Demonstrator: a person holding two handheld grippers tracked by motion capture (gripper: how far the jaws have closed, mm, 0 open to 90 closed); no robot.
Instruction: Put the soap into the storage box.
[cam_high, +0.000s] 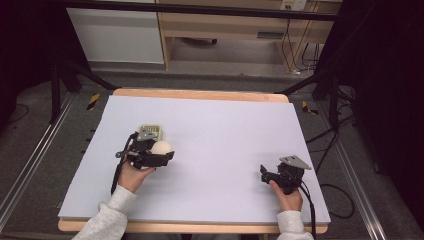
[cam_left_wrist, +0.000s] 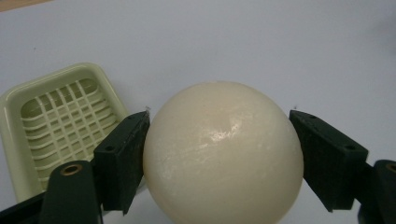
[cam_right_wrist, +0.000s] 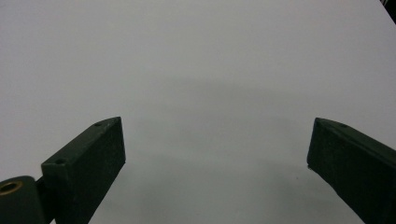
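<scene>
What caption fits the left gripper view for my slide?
Left gripper shut on a cream ball, pale green slotted tray beside it.

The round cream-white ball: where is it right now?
The round cream-white ball sits clamped in the left gripper, on the table's left half, right beside the pale green slotted plastic tray.

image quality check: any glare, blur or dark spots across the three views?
Left gripper view: glare streaks on the cream ball, soap tray slightly soft. Right gripper view: dim, a soft shadow on the table between the open jaws. High view: table evenly lit, surroundings dark.
</scene>
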